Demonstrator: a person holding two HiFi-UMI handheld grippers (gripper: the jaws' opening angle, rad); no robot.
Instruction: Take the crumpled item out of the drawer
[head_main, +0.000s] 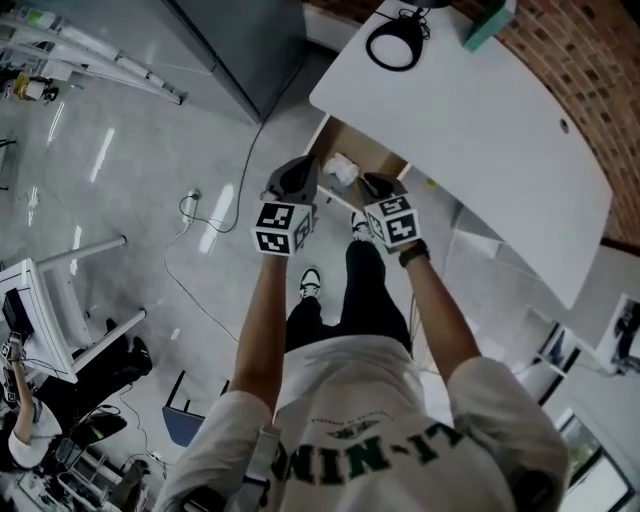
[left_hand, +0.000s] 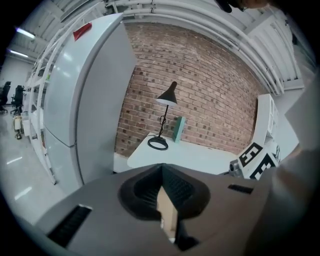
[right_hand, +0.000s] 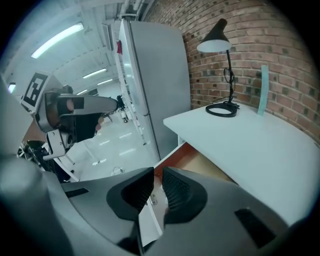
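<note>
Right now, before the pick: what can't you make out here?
Crumpled item: head view, small white blob in the drawer; too small to tell shape.
Drawer's back: head view, hidden under the desk.
Right gripper: its view shows a white strip between the fingers; item or drawer edge, unclear, gripper body cuts it off.
Left gripper: its view shows it shut on a tan piece; which drawer part, unclear.

The left hand-held gripper (head_main: 296, 180) and right hand-held gripper (head_main: 376, 186) reach over the open drawer (head_main: 368, 150) under the white counter (head_main: 480, 130). A crumpled white item (head_main: 340, 168) lies between them. A black lamp (head_main: 395, 42) stands on the counter.
</note>
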